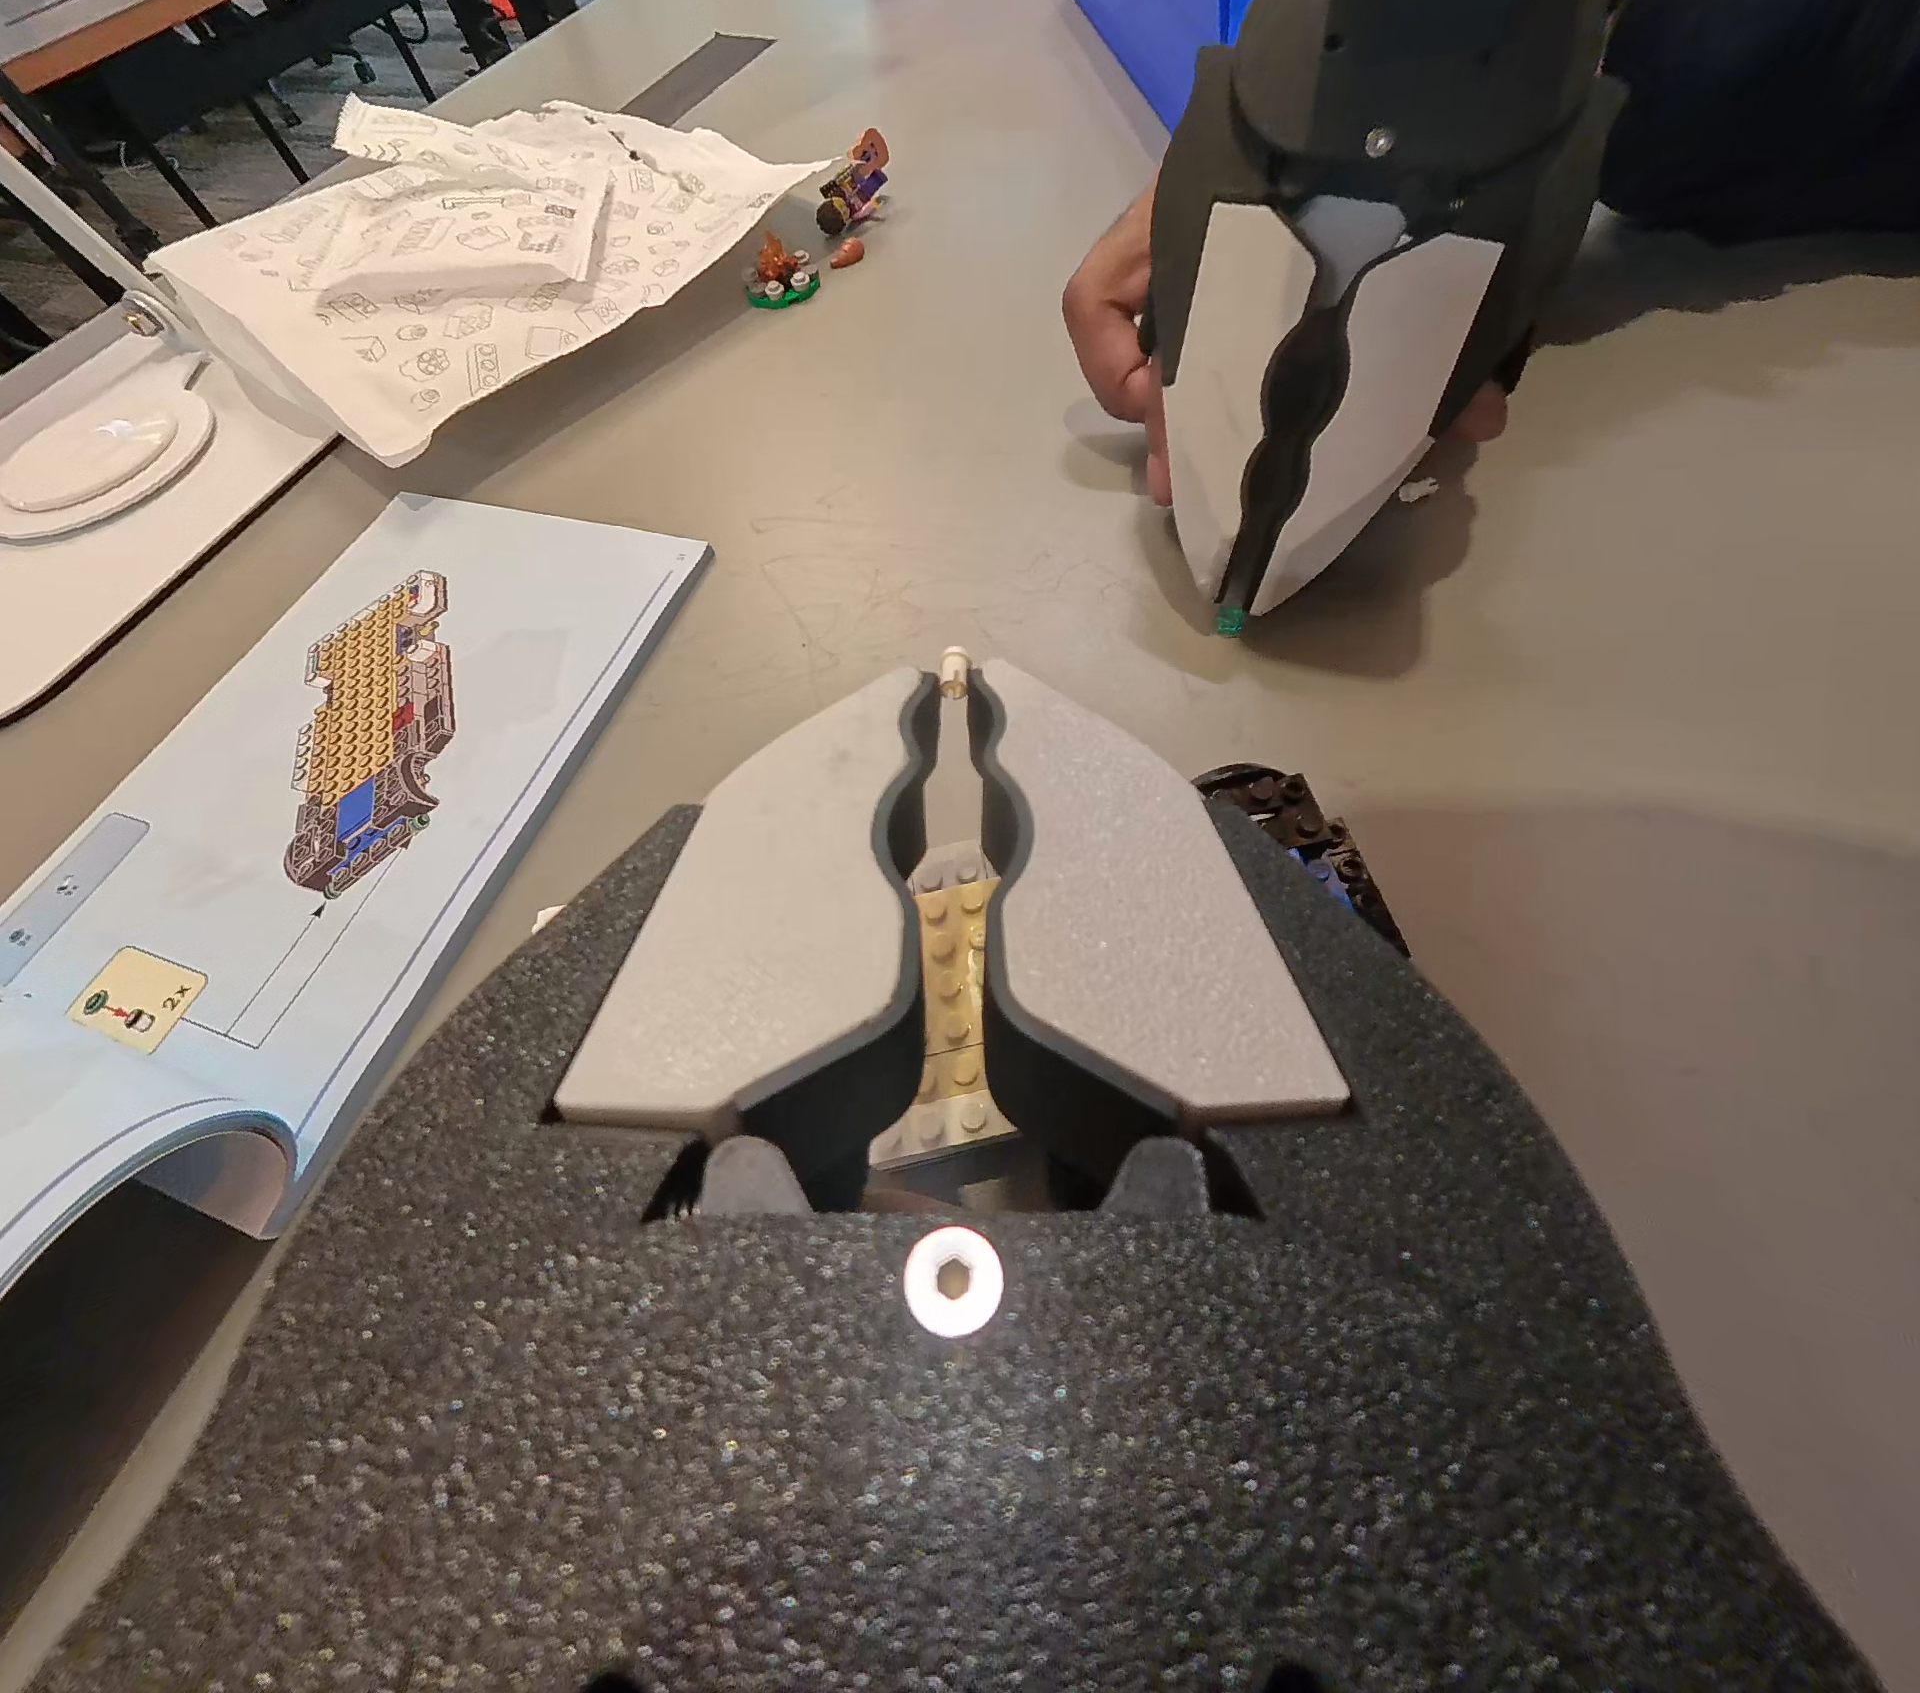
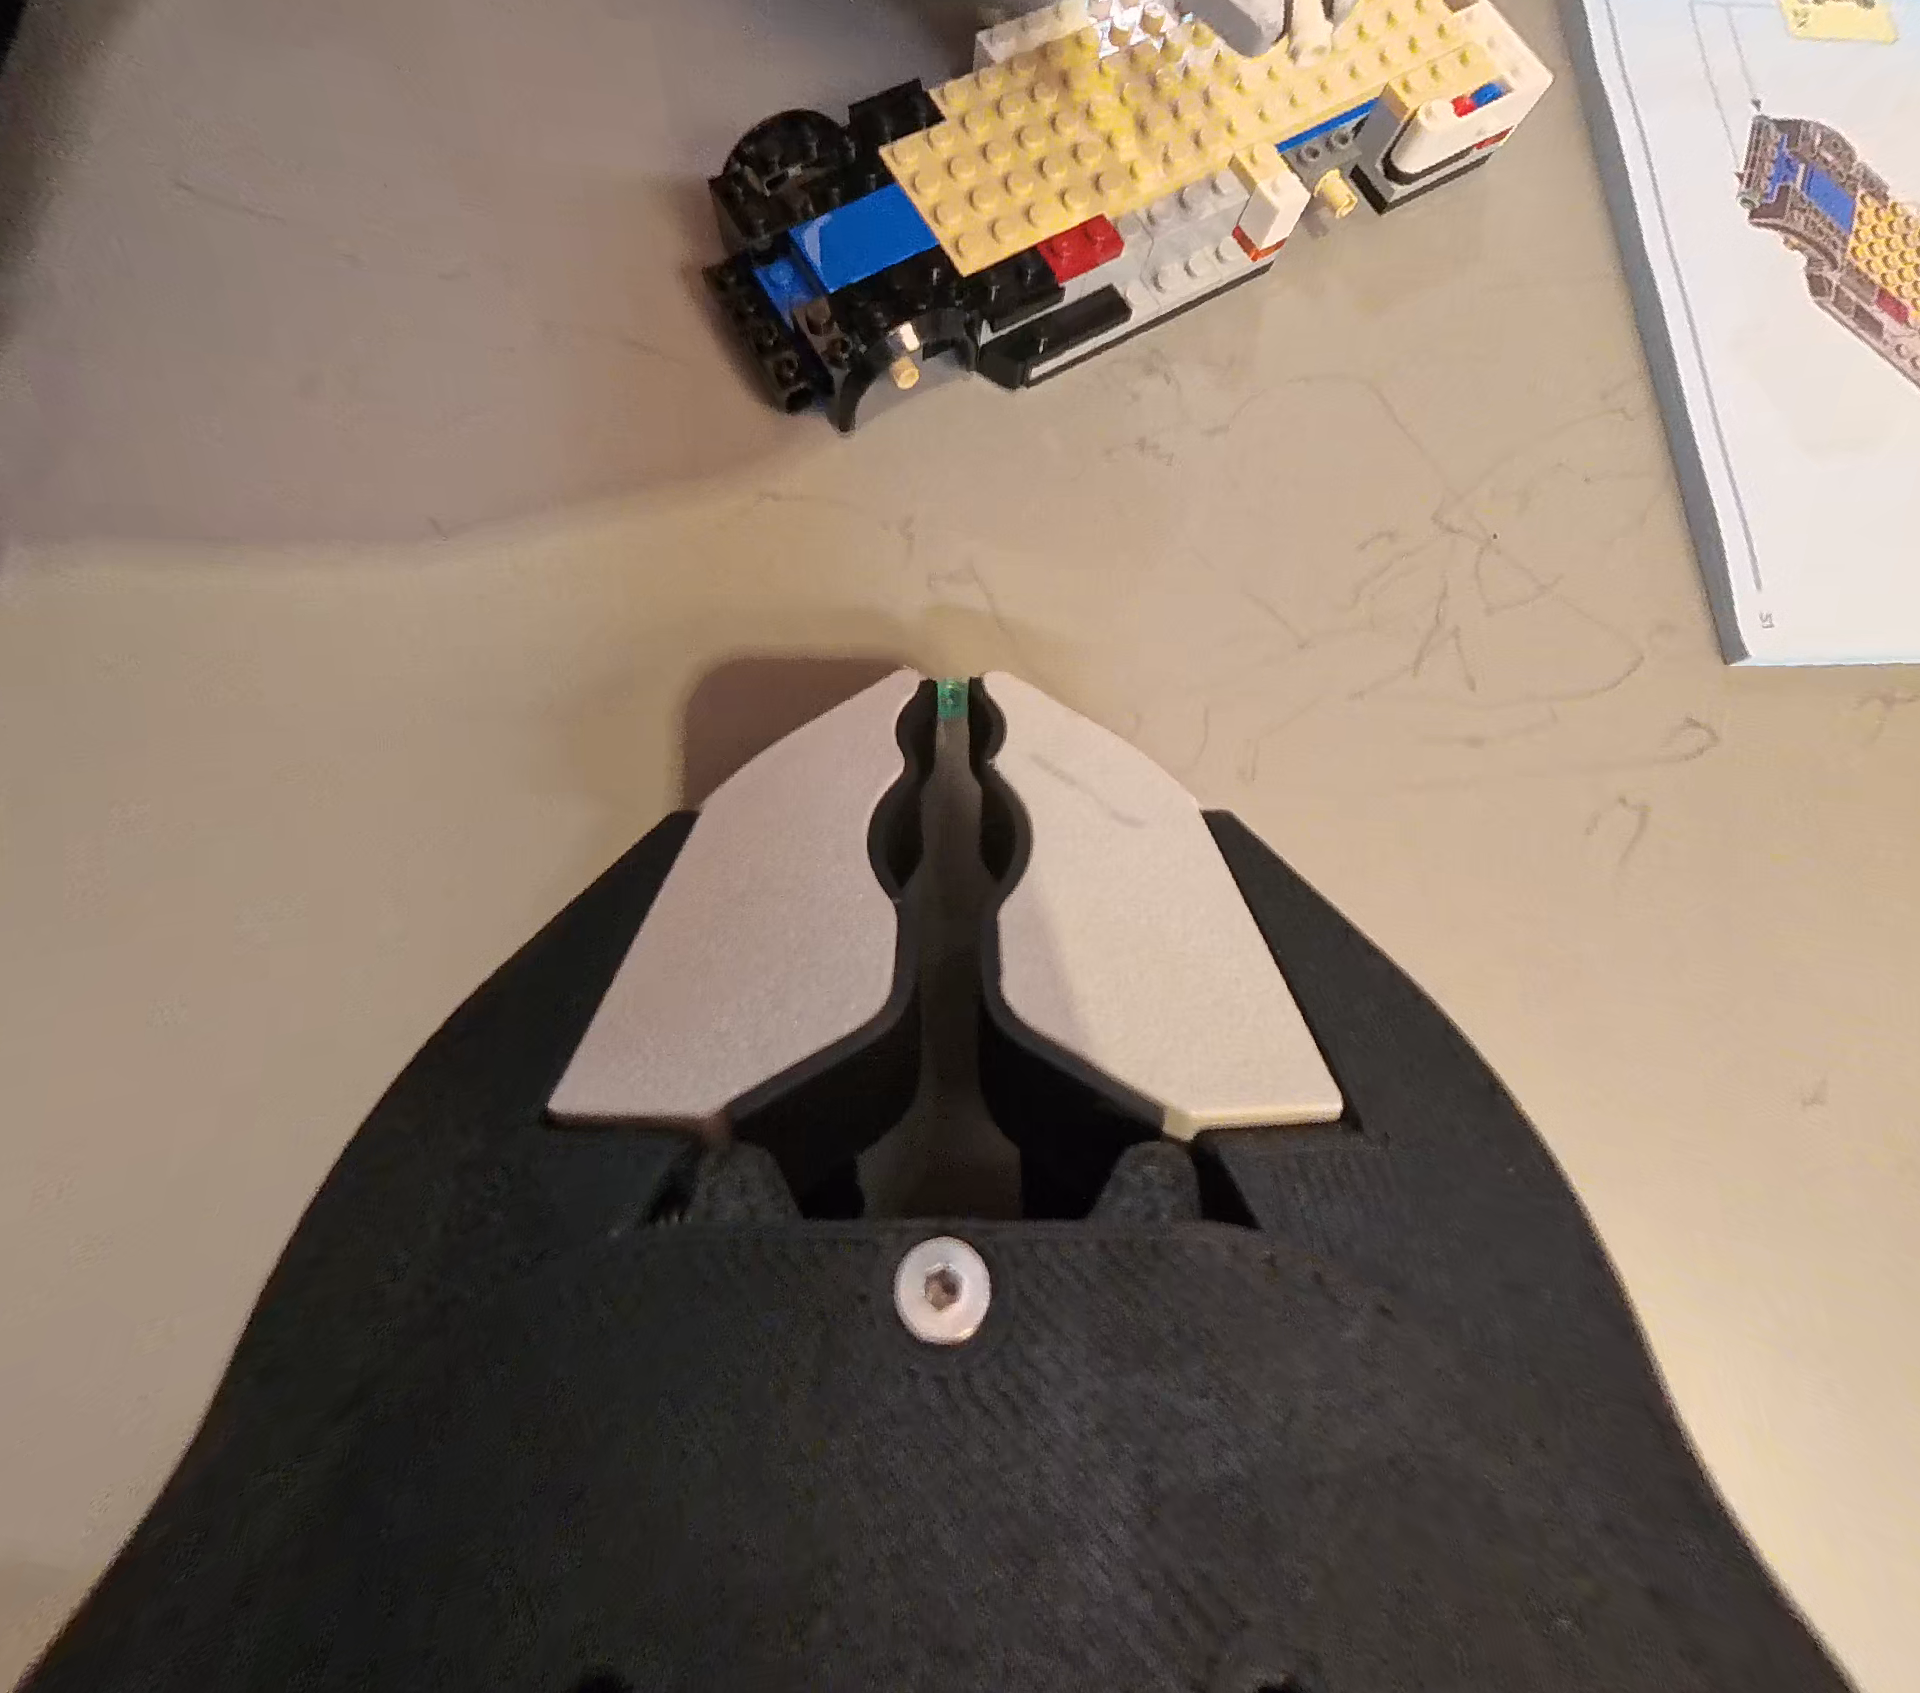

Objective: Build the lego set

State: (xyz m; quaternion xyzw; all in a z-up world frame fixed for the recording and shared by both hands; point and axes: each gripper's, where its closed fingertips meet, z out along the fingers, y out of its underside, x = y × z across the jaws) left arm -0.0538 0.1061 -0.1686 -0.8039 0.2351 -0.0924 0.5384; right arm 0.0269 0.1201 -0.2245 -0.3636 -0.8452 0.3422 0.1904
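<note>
On the table: two claws, one brick-built vehicle, one open instruction booklet, one small white piece lying loose, several torn paper bags, and a little cluster of small toy pieces are seen.
Table: a grey-beige table [image 2: 416, 708] with faint scratch marks carries everything.
Left claw: the left claw [image 1: 954, 679] is closed on a small white peg [image 1: 953, 669], which is pinched at the very fingertips and sticks out past them. It is held tilted down over the tan studded deck of the vehicle, as seen from the right wrist view.
Right claw: the right claw [image 2: 948, 693] is closed on a tiny translucent green piece [image 2: 947, 698], gripped at the fingertips. From the left wrist view it is pointed steeply down, with the green piece at or just above the table top. It is gripped from behind by a hand [image 1: 1117, 355] in a dark sleeve.
Vehicle: one brick-built vehicle [image 2: 1039, 189] in tan, black, blue, white, grey and red lies between the two claws, beside the booklet.
Booklet: one open instruction booklet [image 1: 364, 760] is laid flat near the left claw.
Loose piece: one small white piece [image 1: 1415, 489] lies just beside the right claw.
Far side: torn paper bags [image 1: 468, 261] are heaped well apart from both claws, with a cluster of small toy pieces [image 1: 821, 220] next to them.
</note>
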